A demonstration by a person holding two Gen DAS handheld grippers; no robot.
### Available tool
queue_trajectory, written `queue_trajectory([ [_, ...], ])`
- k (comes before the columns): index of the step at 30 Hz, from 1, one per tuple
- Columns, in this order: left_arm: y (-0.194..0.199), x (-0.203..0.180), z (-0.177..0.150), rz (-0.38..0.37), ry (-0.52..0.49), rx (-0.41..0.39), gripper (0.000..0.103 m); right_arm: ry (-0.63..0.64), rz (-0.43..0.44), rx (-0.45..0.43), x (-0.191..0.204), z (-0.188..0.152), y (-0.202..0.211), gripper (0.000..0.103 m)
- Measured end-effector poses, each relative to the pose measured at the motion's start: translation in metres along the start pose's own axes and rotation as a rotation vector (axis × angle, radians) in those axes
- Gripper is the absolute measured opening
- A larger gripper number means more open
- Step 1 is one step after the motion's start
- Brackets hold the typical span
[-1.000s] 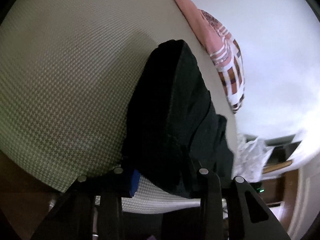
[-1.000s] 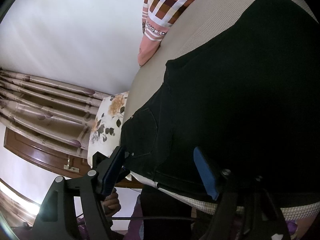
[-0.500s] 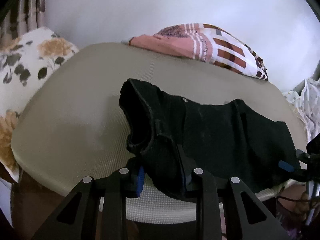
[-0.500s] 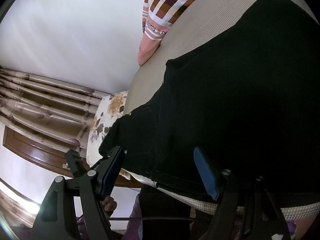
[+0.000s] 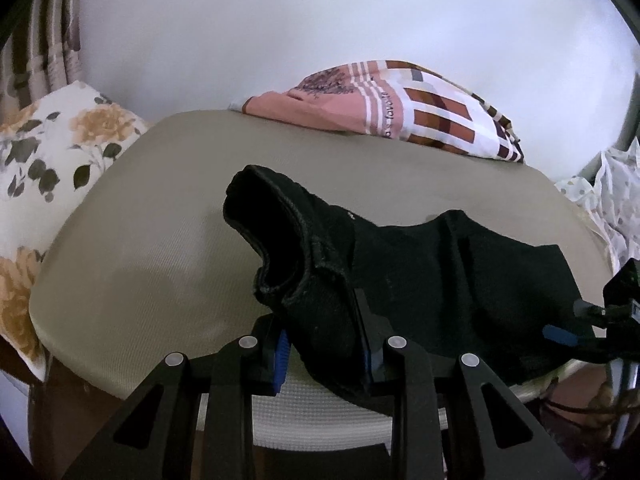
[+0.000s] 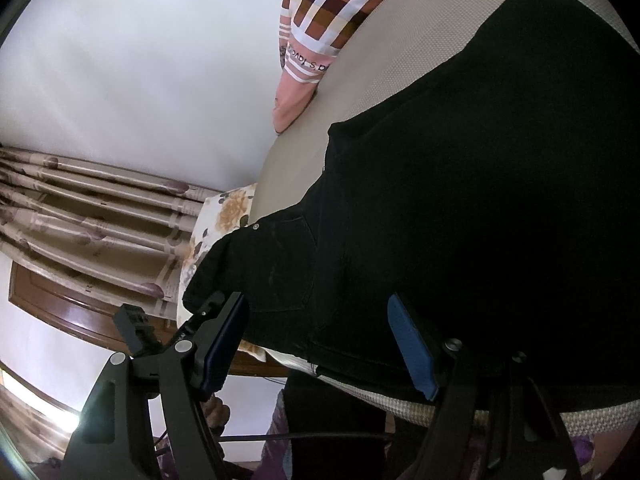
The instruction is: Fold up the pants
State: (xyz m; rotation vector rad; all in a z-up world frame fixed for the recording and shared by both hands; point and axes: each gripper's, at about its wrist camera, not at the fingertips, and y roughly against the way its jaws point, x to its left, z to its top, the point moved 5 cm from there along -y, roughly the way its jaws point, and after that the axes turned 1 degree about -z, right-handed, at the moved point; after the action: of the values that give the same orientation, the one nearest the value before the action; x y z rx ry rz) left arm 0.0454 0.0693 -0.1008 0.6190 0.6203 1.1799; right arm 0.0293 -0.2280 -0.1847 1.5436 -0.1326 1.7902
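Black pants (image 5: 432, 276) lie on a beige padded surface (image 5: 160, 248). My left gripper (image 5: 324, 344) is shut on the pants' waistband end and holds it raised, the opening gaping toward the left. In the right wrist view the pants (image 6: 480, 200) fill the right side, a back pocket showing. My right gripper (image 6: 320, 344) is open, its blue pads either side of the pants' near edge without pinching it. The right gripper also shows in the left wrist view (image 5: 592, 320) at the far right.
A pink and brown patterned cloth (image 5: 392, 108) lies at the far edge against the white wall. A floral pillow (image 5: 48, 152) sits at the left. Striped curtains (image 6: 92, 208) and a wooden frame hang beyond it. A light crumpled cloth (image 5: 612, 196) is at the right.
My left gripper has swung from a tilted close view to a level one and lifted the waistband end up off the surface. The right gripper has stayed open in place.
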Motion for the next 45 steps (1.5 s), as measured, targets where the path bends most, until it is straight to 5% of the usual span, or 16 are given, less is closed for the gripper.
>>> queue_trajectory([
  [24, 0.016, -0.059, 0.027, -0.089, -0.060, -0.067, 0.028, -0.014, 0.001, 0.010, -0.004, 0.003, 0.004, 0.069],
  [45, 0.030, -0.081, 0.039, -0.179, -0.005, -0.096, 0.028, -0.029, 0.004, 0.000, -0.007, 0.006, 0.008, 0.070],
])
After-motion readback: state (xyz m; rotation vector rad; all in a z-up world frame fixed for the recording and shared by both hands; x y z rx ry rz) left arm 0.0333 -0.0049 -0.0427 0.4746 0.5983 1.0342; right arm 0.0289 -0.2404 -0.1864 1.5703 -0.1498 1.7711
